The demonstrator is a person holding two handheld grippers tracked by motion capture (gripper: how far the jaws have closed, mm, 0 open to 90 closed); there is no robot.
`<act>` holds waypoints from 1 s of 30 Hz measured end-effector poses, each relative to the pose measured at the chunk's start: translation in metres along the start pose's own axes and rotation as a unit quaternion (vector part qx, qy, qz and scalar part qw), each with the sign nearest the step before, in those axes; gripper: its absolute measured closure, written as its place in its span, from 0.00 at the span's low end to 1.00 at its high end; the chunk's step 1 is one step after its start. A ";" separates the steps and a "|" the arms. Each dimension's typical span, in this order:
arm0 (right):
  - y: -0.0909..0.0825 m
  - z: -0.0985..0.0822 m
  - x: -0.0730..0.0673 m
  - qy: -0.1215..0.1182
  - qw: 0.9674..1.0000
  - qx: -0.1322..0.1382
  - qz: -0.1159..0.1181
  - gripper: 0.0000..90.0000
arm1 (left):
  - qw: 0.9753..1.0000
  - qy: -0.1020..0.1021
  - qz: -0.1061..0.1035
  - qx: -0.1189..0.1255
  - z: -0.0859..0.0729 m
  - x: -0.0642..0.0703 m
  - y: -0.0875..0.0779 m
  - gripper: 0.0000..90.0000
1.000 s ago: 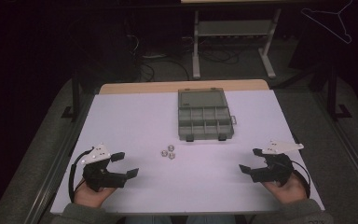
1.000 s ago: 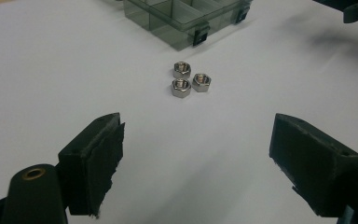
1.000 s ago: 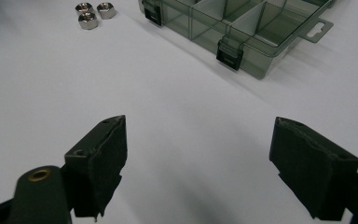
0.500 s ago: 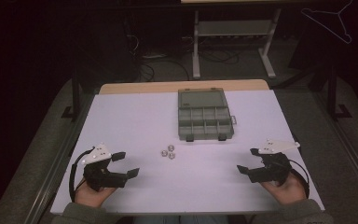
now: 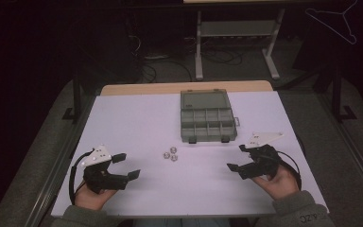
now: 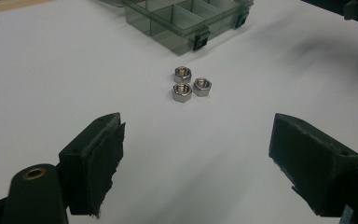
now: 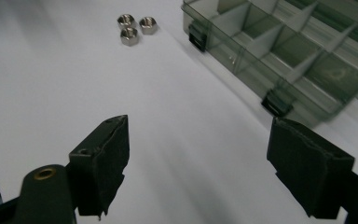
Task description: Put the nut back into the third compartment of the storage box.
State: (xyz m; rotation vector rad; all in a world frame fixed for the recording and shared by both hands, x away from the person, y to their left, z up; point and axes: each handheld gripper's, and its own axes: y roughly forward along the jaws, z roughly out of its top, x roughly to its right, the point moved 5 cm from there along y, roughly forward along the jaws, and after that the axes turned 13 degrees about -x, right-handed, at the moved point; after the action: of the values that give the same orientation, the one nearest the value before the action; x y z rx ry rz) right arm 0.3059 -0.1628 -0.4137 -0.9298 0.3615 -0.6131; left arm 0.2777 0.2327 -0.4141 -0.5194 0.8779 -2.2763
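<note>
While both my grippers sit wide open and empty, left gripper (image 5: 126,167) and right gripper (image 5: 236,157), the three nuts (image 5: 171,153) cluster touching before the organizer box (image 5: 208,117); pinching one could scatter its neighbours.

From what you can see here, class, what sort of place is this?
Probably a lab or workshop: a white work table with a compartment box and steel nuts, floor cables and a metal stand behind.
</note>
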 end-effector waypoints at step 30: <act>0.098 0.119 -0.052 -0.136 0.982 -0.092 0.089 0.40 | 1.000 0.013 0.000 -0.006 0.003 -0.003 0.001 0.19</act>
State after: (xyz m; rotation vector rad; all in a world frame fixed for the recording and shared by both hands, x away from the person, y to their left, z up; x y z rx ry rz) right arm 0.3620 -0.0107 -0.4268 -1.1298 0.2550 -0.2863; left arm 0.2819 0.2325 -0.4129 -0.4965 0.9037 -2.2844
